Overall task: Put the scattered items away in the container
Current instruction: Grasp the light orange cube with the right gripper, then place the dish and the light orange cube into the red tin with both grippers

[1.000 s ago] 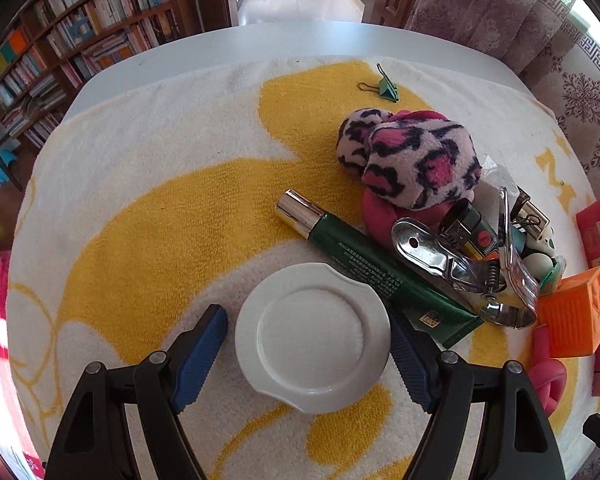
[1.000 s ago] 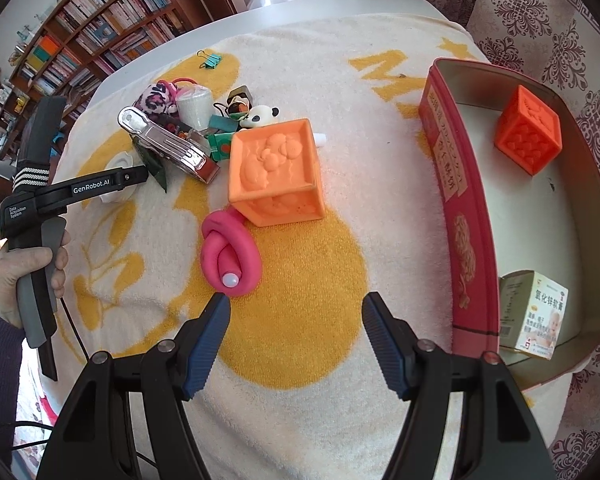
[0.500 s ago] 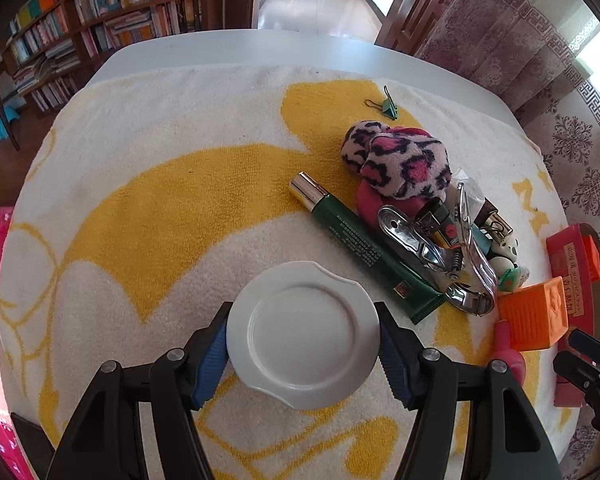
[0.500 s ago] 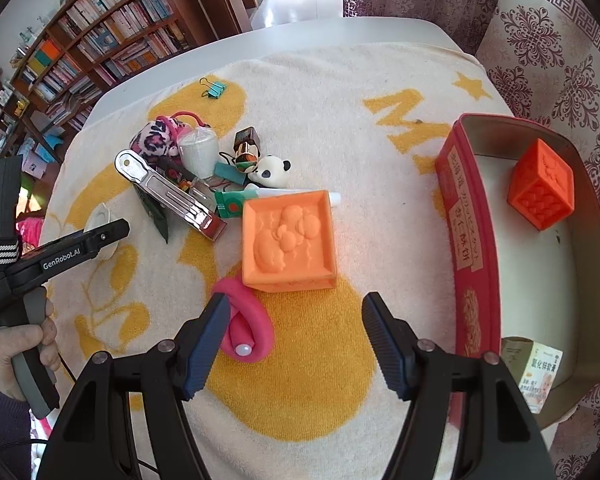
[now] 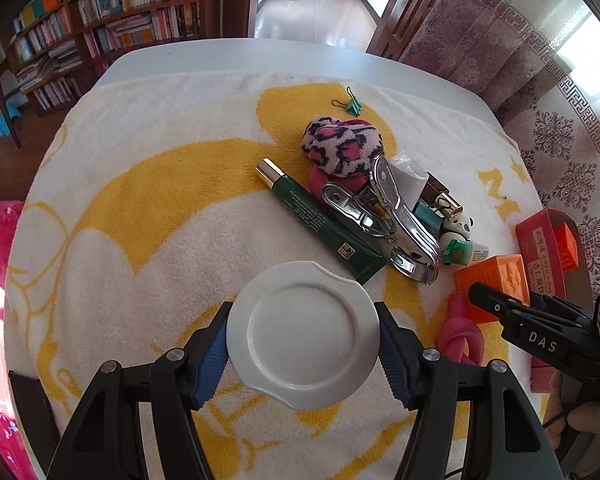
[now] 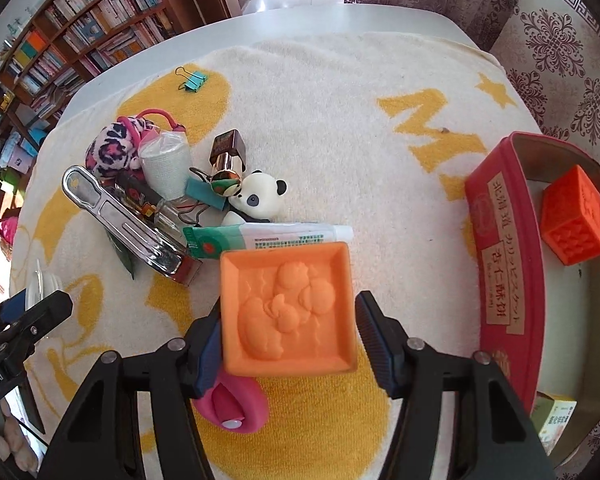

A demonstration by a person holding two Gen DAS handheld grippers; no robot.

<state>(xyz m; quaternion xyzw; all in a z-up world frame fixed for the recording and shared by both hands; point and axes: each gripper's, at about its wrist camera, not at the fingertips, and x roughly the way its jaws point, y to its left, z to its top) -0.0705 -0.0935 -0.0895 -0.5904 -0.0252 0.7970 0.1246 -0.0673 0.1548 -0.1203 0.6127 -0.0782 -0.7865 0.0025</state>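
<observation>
The left gripper (image 5: 303, 343) was clamped on the small white plate (image 5: 302, 333), a blue pad pressed to each side of its rim, the plate sitting over the yellow-and-cream towel (image 5: 140, 240). To its upper left the towel lay open and bare right out to the pale table edge (image 5: 236, 54); to the upper right it was crowded, the green tube (image 5: 320, 222) running diagonally almost to the plate's rim, the chrome tongs-like clip (image 5: 384, 220) piled beyond it. Over on the other side, the right gripper (image 6: 287, 338) straddled the orange cube (image 6: 290, 308), its jaws closing; the left pad looked against the cube's side, the right pad showed a thin gap. A toothpaste tube (image 6: 268, 238) lay just along the cube's far edge, a pink knotted toy (image 6: 232, 404) tucked under its near corner. The red container (image 6: 504, 248) sat at the right edge of the towel, well clear of the cube across open cloth, a red-orange cube (image 6: 574, 214) and a small carton (image 6: 556, 418) already inside.
</observation>
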